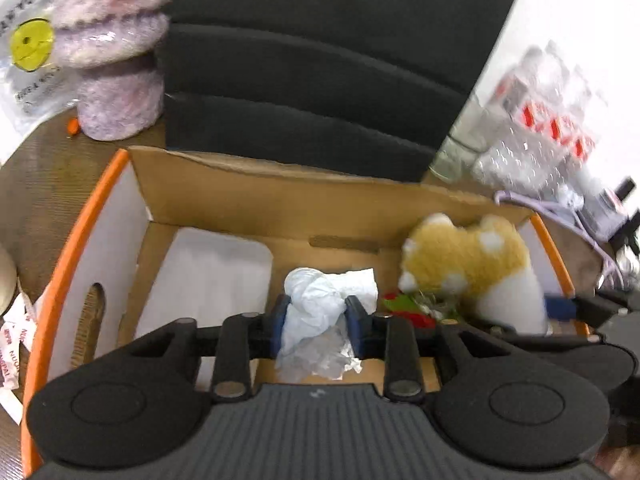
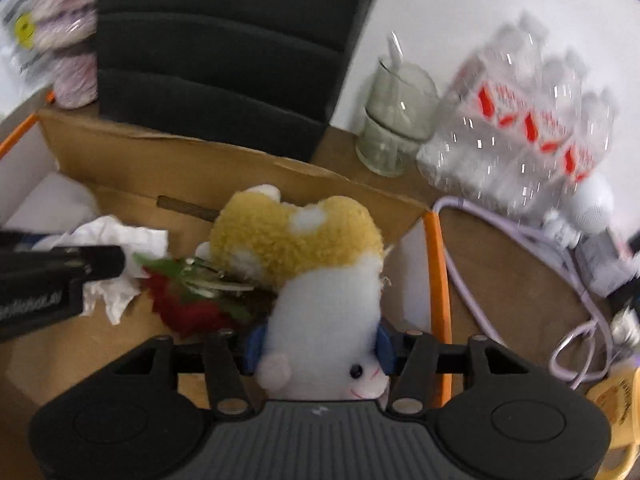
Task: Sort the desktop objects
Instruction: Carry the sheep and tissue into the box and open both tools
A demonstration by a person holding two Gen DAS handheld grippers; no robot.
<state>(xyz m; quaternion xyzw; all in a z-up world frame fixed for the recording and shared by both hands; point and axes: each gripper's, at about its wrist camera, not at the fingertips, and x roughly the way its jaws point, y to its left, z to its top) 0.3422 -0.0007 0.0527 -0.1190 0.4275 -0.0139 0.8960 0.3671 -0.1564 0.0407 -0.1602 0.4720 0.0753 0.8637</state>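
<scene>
2 grippers are being held over an open cardboard box point(image 1: 248, 196) with orange edges, standing on a brown tabletop point(image 2: 500, 264). The left gripper point(image 1: 318, 326) is being kept around a crumpled white tissue point(image 1: 320, 312); its blue pads point(image 1: 280, 320) are sitting against both sides of the wad, pinching it over the box floor. The tissue is showing as creased, thin and bright white, with a looser, greyer part hanging below the pads.

The right gripper point(image 2: 320, 346) is being closed on a plush toy point(image 2: 316, 280), its blue pads point(image 2: 256, 344) pressing into the white body on either side. The toy is showing as fluffy, with a yellow-tan upper part carrying white patches, a white lower part, a pink ear, a black eye and a thin red mouth. It is being held inside the box near the right wall.

1 red artificial flower point(image 2: 188, 304) with green leaves is lying on the box floor between the tissue and the toy, touching the toy. Both views are being blurred toward the edges.
</scene>
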